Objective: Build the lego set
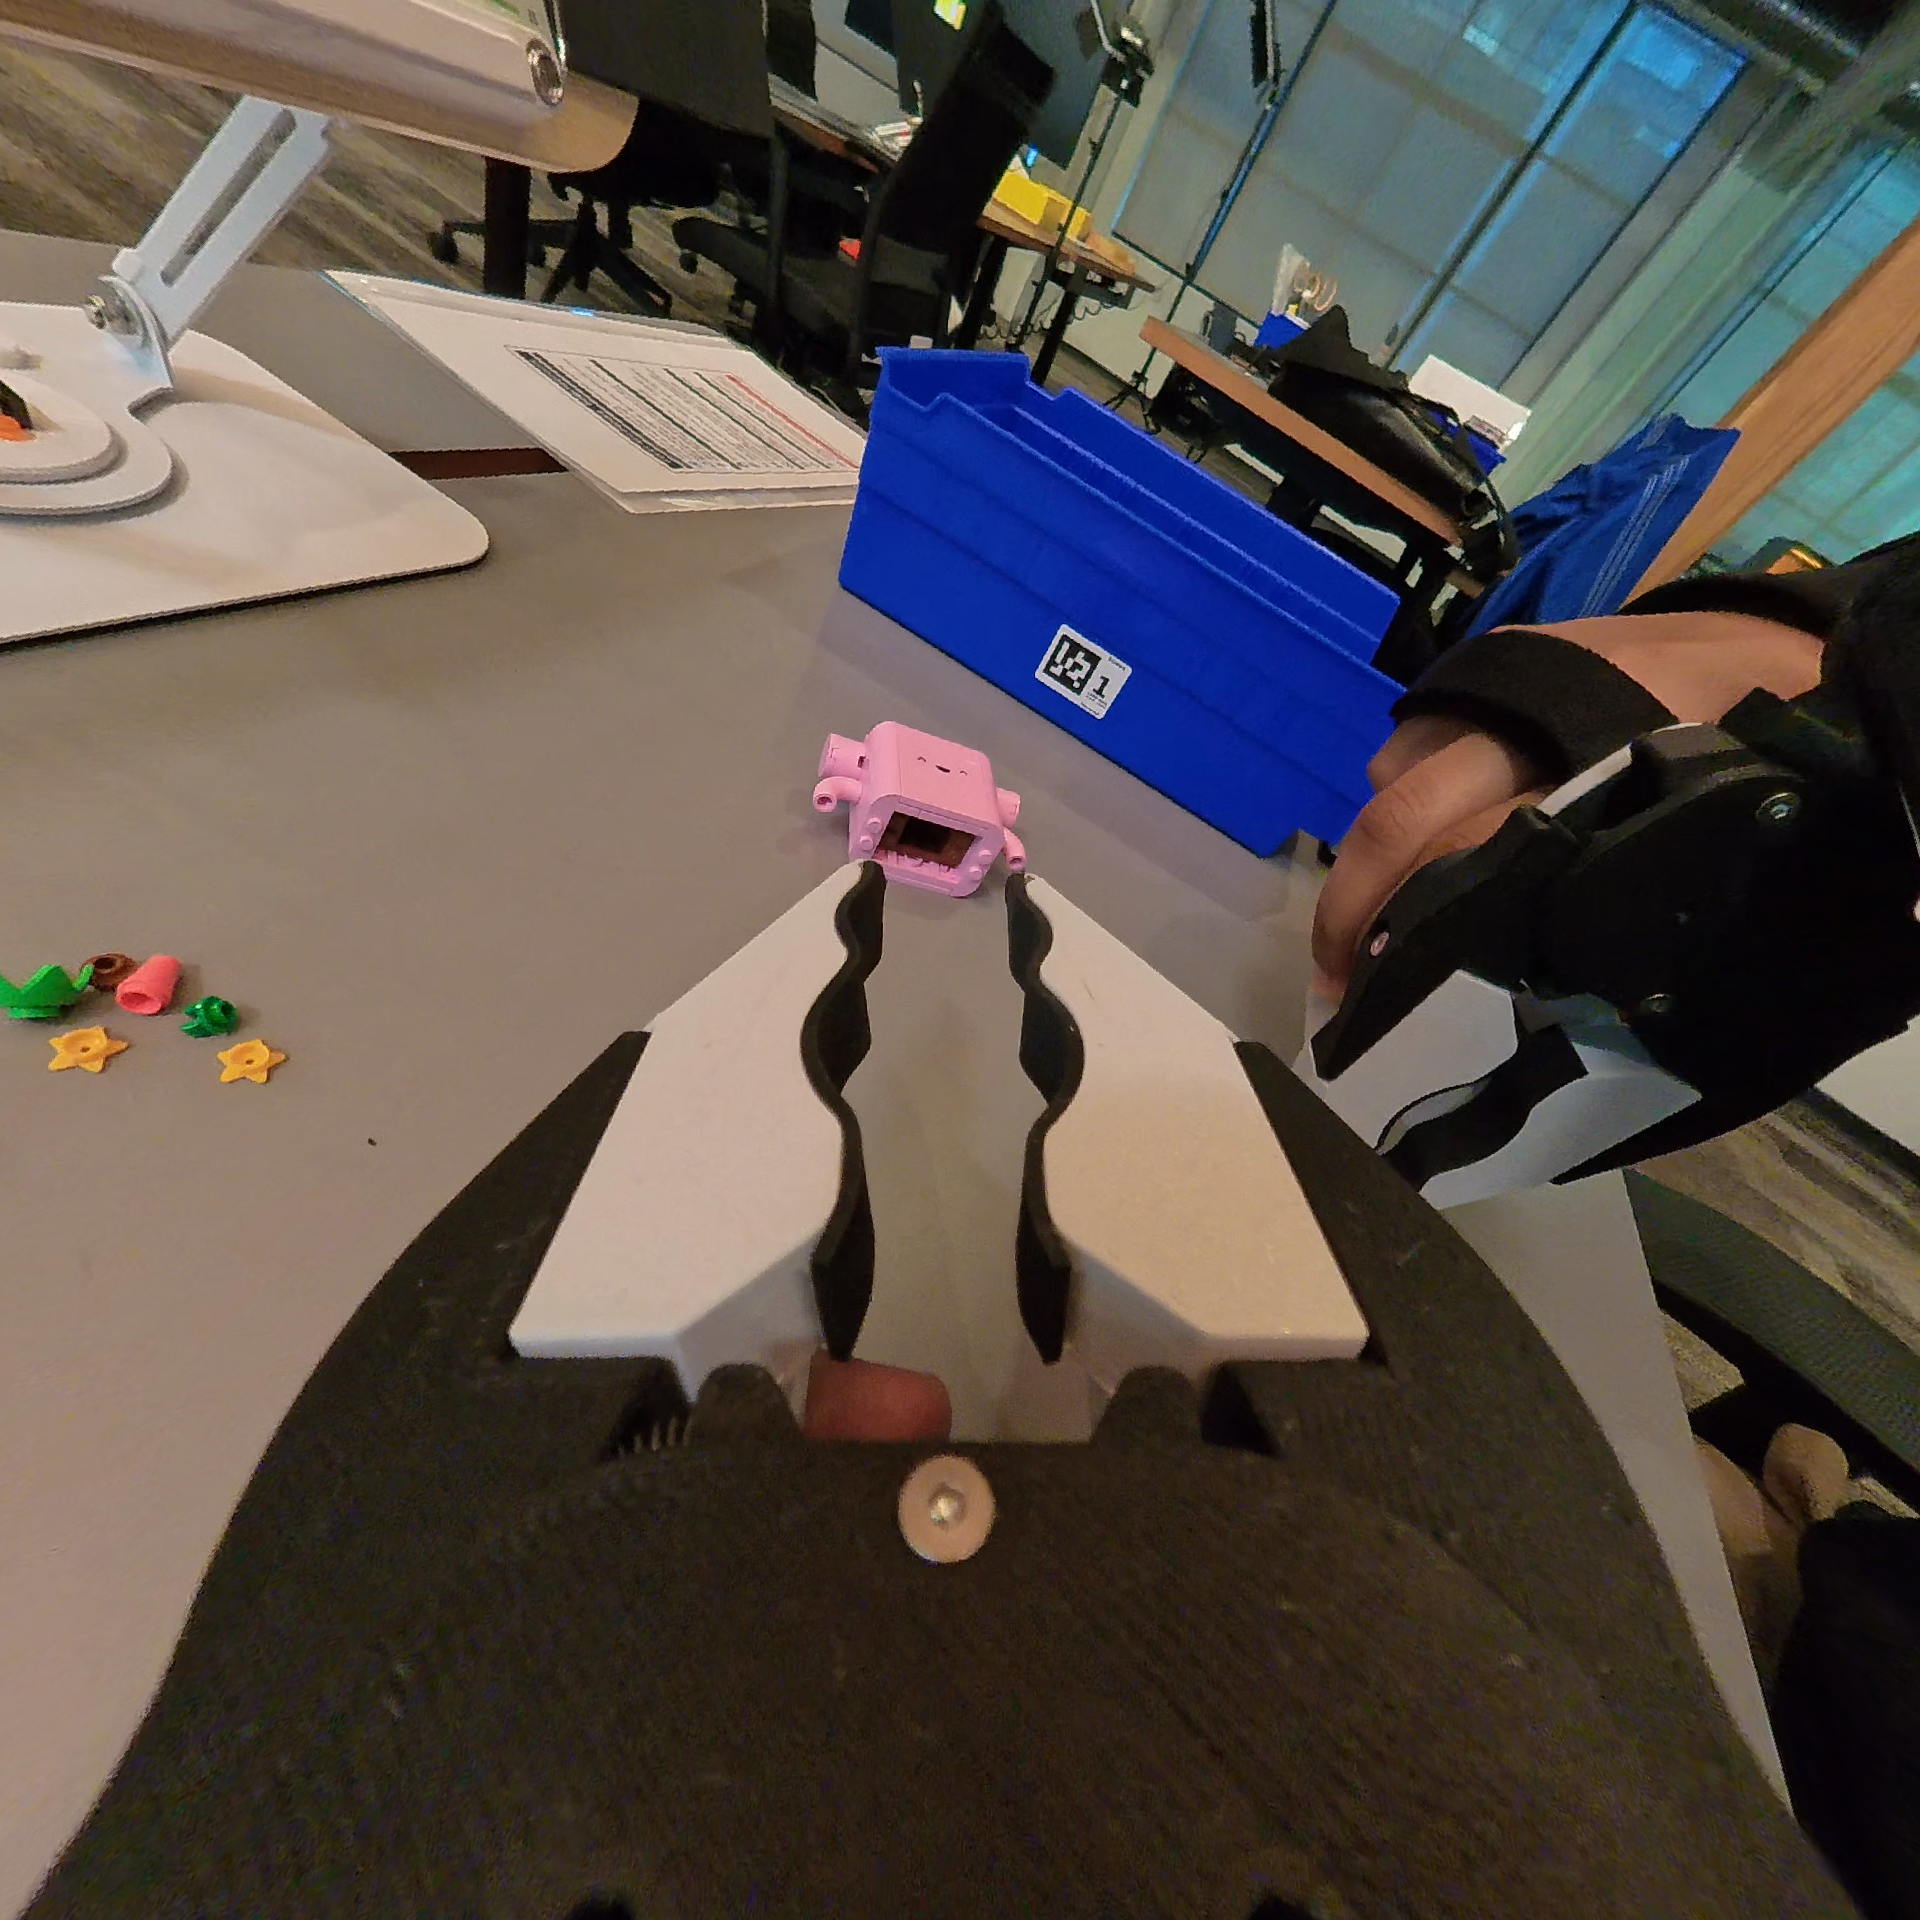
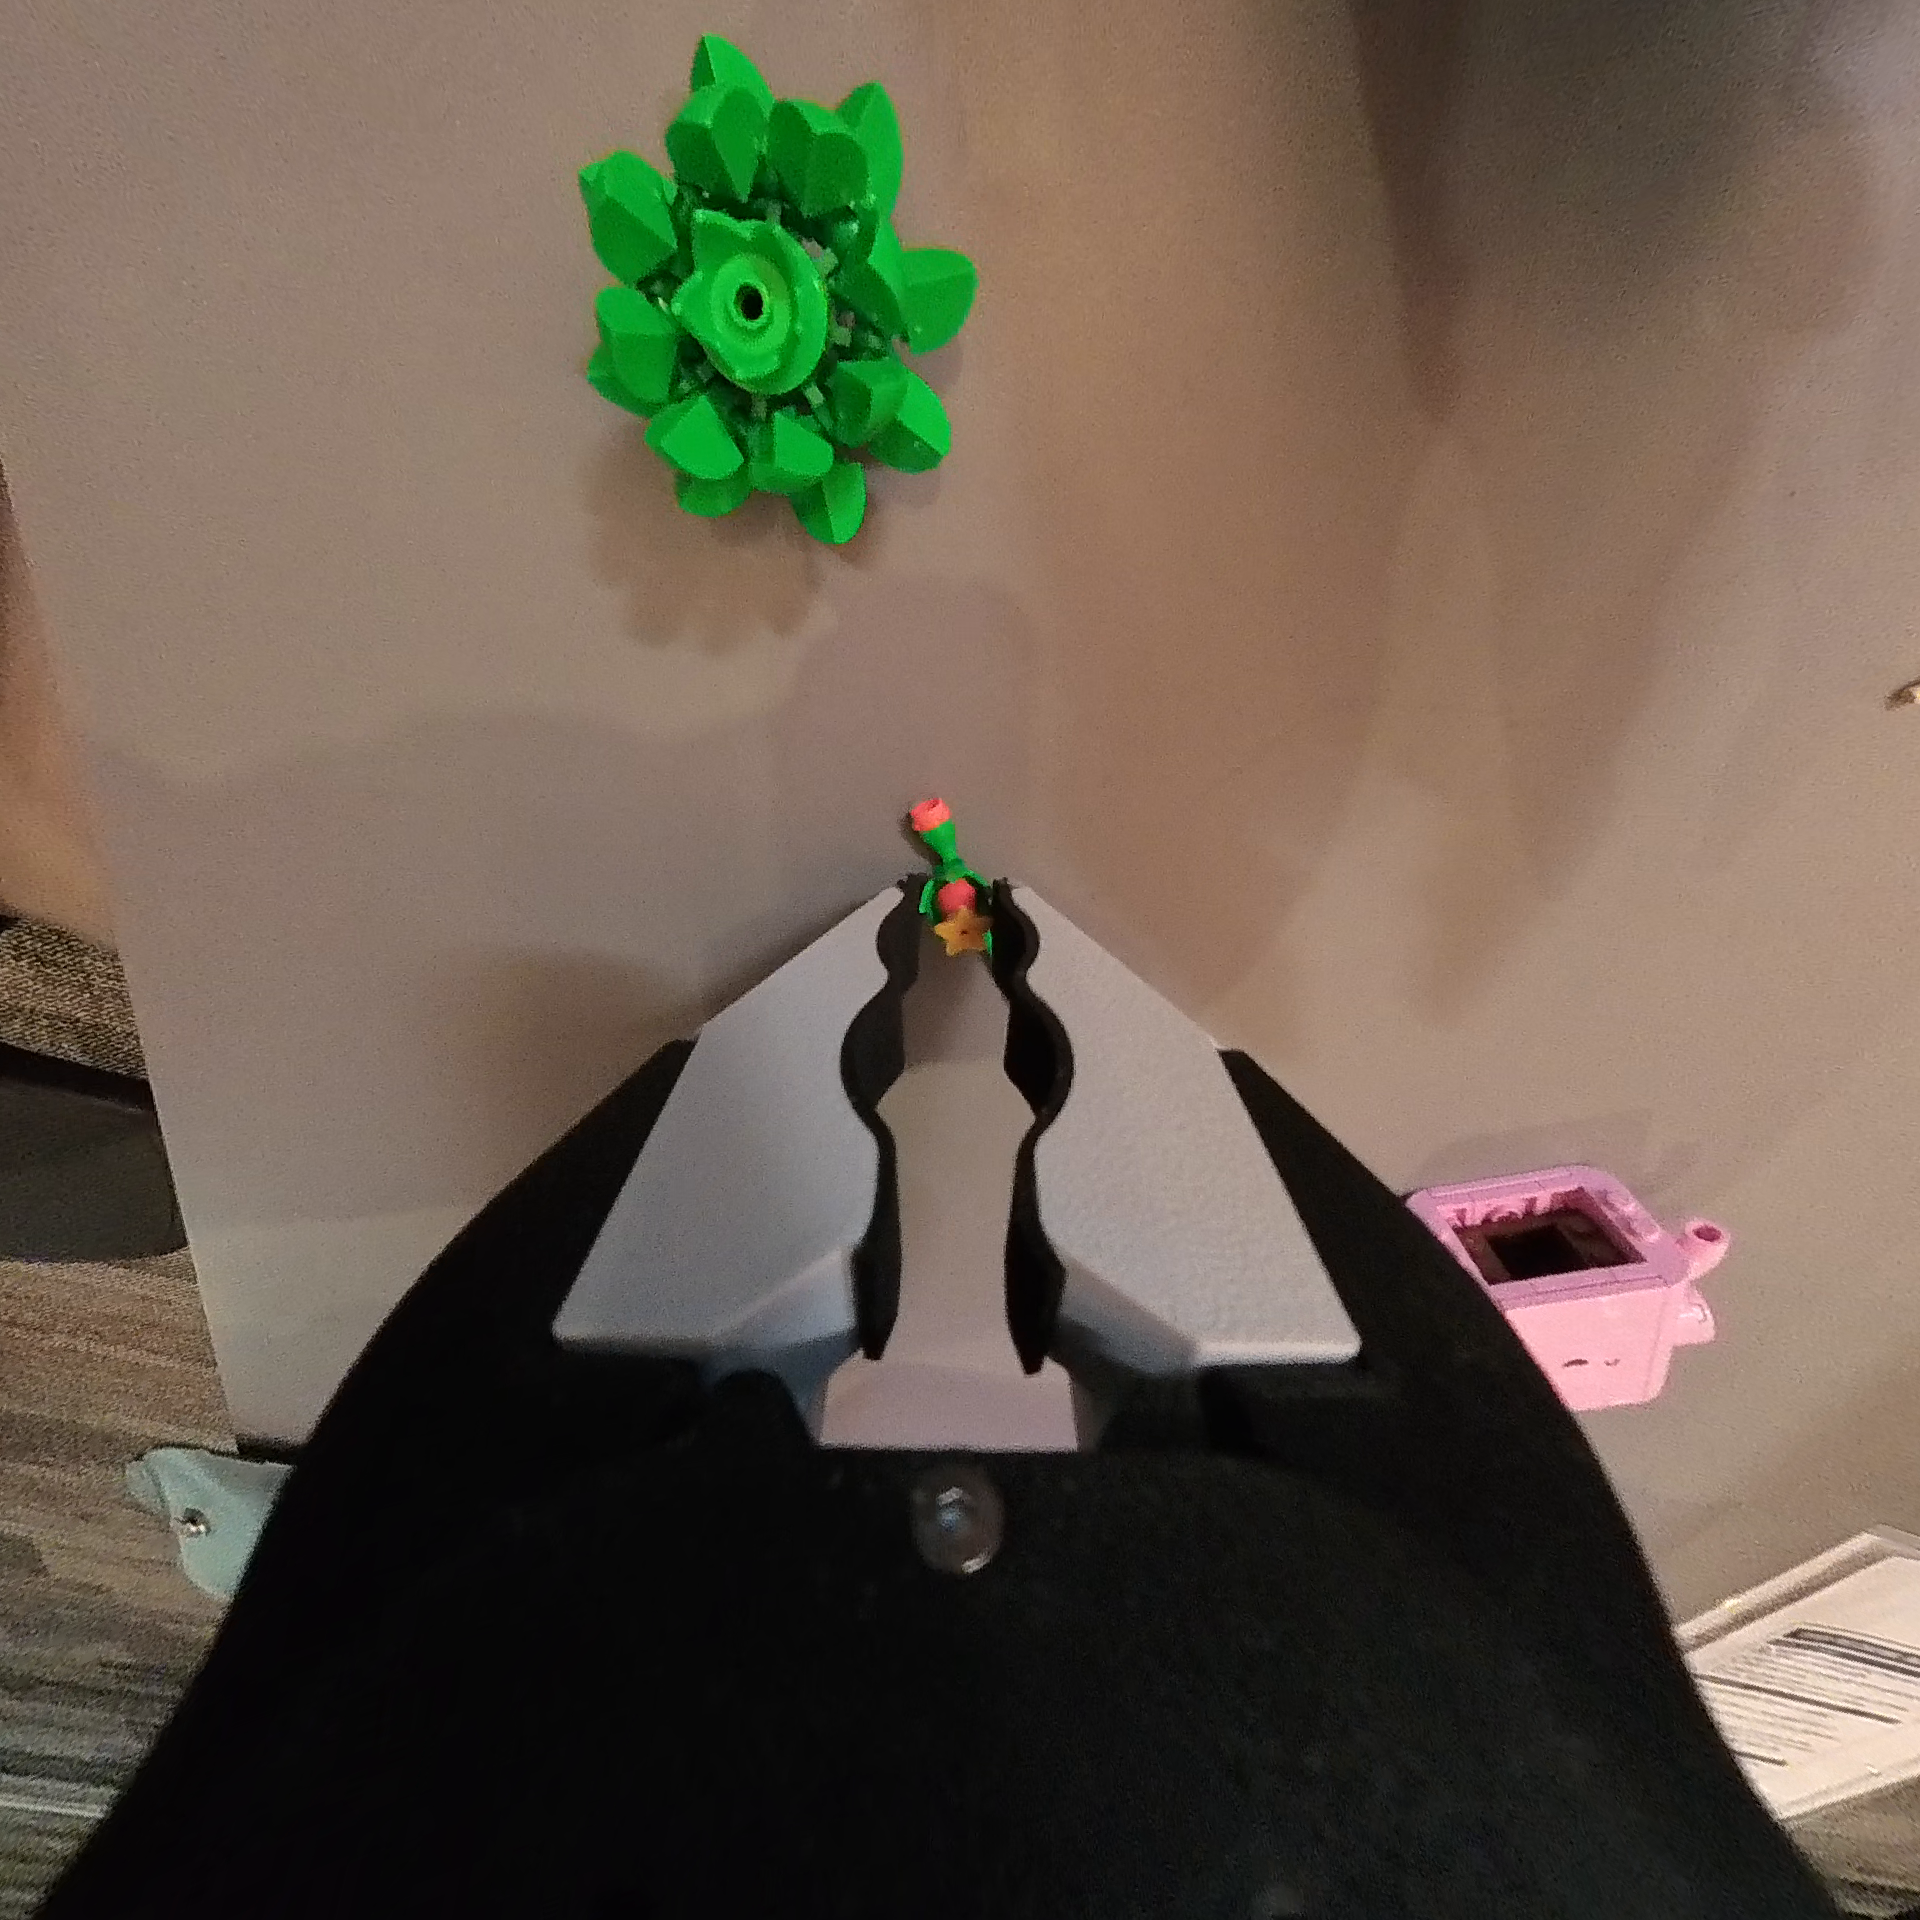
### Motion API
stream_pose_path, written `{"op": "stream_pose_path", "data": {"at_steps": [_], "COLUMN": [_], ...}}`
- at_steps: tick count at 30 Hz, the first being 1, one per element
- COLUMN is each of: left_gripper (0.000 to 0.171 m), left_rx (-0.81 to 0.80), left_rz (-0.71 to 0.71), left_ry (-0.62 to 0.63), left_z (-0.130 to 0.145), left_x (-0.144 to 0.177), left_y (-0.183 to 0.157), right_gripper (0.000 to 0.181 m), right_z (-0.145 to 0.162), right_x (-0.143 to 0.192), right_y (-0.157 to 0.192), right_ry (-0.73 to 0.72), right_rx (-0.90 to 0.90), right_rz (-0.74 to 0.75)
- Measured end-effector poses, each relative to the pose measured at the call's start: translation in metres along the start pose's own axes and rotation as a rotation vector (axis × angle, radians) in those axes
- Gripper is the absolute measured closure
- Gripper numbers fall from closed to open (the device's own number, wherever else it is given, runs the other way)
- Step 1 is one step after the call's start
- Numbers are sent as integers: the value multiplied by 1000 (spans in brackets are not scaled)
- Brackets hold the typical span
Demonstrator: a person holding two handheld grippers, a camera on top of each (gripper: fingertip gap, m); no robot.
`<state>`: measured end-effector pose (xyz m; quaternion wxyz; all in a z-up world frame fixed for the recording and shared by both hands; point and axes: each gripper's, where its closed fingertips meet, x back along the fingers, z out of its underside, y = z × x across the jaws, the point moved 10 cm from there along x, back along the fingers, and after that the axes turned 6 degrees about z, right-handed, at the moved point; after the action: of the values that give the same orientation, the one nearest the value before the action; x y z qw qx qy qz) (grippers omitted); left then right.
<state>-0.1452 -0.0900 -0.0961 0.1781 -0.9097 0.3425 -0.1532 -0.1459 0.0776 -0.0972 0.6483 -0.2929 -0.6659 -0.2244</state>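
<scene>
Pink square lego pot (image 1: 923,808) lying on its side on the grey table (image 1: 582,790), open mouth turned to the left wrist camera, just beyond the tips of the left gripper (image 1: 943,881). Left jaws apart, nothing between them. Far behind the pot, a blue plastic bin (image 1: 1091,561) with a black-and-white marker sticker. At the left of the same view, a small group of loose pieces: two yellow star-shaped flowers (image 1: 87,1047), one coral tube piece (image 1: 149,983), one small brown round piece (image 1: 107,967) and green leaf pieces (image 1: 44,990). Farther left, a white stand base (image 1: 260,499) and a printed sheet (image 1: 665,400). At the right edge, the right gripper (image 1: 1496,1101) held in a gloved hand (image 1: 1455,821).

From the right wrist view, right gripper (image 2: 956,904) looking down on the table, jaws clamped near the tips on a thin green stem with coral buds and a yellow star flower (image 2: 945,868); one bud sticking out beyond the fingertips. Farther on, well apart, a bright green leafy rosette (image 2: 769,301) flat on the table, round centre with a hole facing up. Pink pot (image 2: 1558,1283) at the right, near the gripper body.
</scene>
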Motion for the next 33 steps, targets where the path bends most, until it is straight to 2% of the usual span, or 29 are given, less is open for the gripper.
{"op": "stream_pose_path", "data": {"at_steps": [33], "left_gripper": [148], "left_rx": [15], "left_rz": [-2], "left_ry": [-7], "left_z": [-1], "left_x": [2], "left_y": [1], "right_gripper": [170], "right_z": [-3], "right_x": [-6], "right_y": [-2], "right_ry": [5], "right_rx": [-9], "right_rz": [-7]}}
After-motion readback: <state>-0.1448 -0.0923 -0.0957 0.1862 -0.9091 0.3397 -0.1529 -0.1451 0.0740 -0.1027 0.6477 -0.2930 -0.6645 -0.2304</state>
